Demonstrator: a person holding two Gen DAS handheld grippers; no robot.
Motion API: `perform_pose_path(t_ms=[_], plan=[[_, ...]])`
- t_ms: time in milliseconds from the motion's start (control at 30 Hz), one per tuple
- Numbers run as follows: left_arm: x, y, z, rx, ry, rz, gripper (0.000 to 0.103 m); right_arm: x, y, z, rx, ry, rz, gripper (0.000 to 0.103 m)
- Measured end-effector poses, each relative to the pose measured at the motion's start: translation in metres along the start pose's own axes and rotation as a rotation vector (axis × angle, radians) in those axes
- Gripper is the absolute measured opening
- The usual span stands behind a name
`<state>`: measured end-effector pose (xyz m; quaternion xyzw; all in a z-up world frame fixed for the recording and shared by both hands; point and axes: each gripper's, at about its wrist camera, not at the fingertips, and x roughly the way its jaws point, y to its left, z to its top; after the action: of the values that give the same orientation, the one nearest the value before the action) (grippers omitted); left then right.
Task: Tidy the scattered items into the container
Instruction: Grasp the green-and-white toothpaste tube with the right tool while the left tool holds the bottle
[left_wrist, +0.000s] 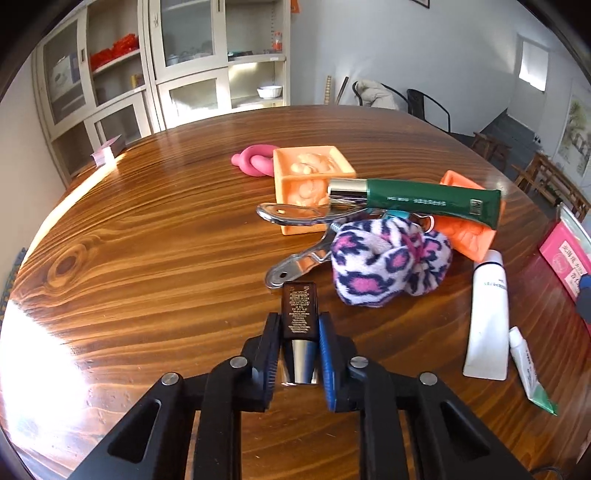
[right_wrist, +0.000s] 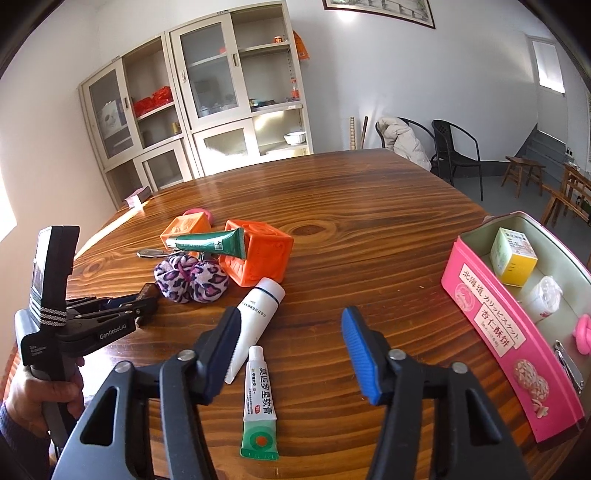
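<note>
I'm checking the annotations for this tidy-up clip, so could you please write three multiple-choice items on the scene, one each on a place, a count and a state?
1. Where does the green tube lie?
A. Across the two orange blocks
B. Inside the pink box
C. Flat on the bare table

2. How many orange blocks are on the table?
A. One
B. Two
C. Four

3. What is the state of the left gripper?
A. Wide open over nothing
B. Shut on the dark cosmetic tube
C. Shut on the scrunchie

Answers:
1 A: it bridges the pale orange block and the bright orange block.
2 B: only those two show.
3 B: both pads press the tube's sides in the left wrist view; the leopard-print scrunchie lies apart.
</note>
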<state>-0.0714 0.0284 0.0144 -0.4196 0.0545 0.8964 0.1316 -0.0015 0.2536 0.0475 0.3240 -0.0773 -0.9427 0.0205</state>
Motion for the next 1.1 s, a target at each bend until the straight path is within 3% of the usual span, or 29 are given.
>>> perform_pose_path(t_ms=[267,433,500,667,933,1100], plan=[[-0.019,0.002,0.003,-0.043,-0.063,0.034,0.021,0.012,-0.005,0.000,-0.001,0.092,0.041,0.053],[-0.027,0.002,0.006,-0.059,-0.081,0.039,0.021,0.023,0.007,-0.007,-0.051,0.184,0.126,0.053],[-0.028,0.001,0.006,-0.057,-0.083,0.037,0.021,0.028,0.015,-0.012,-0.095,0.203,0.113,0.052],[-0.032,-0.004,0.006,-0.047,-0.094,0.036,0.021,0.040,0.025,-0.021,-0.162,0.237,0.071,0.039],[-0.041,-0.010,0.006,-0.041,-0.115,0.022,0.021,0.050,0.032,-0.028,-0.236,0.242,0.012,0.035],[-0.045,-0.019,0.005,-0.025,-0.120,0.015,0.021,0.048,0.032,-0.028,-0.239,0.238,0.013,0.021]])
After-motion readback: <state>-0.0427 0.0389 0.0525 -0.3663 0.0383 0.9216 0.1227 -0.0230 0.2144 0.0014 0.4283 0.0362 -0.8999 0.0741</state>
